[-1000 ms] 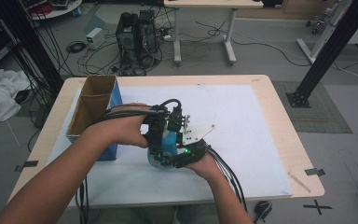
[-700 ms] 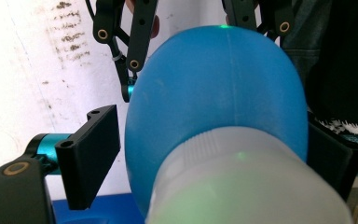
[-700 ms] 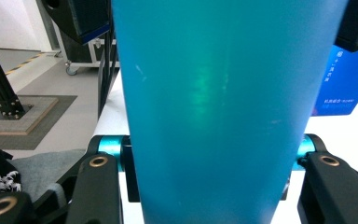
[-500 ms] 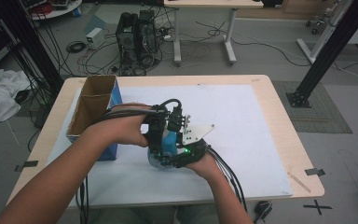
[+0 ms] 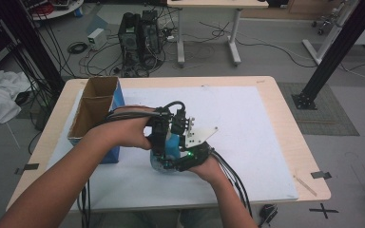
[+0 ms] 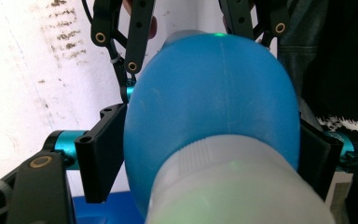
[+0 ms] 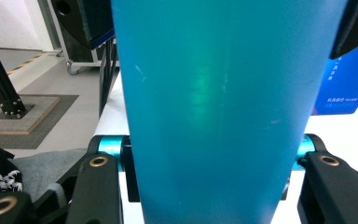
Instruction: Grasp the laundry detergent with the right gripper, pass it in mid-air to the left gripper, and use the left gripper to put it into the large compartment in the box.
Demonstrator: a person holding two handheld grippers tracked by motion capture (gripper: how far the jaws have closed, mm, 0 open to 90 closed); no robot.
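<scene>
Midway, a smooth, rounded blue plastic bottle (image 6: 214,107) sat clamped between both claws, left claw (image 6: 209,154) just closing, right claw (image 7: 214,154) gripping its body.

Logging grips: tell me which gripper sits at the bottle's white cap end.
The left gripper: the white cap of the blue bottle faces its camera, and its fingers have just been closing around that bottle. The right gripper clamps the body.

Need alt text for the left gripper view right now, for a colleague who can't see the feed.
A blue bottle with a white cap sits between the left gripper's two black jaws, which have just been closing on it. Beyond it, the right gripper reaches down to the bottle over a stained white mat.
</scene>
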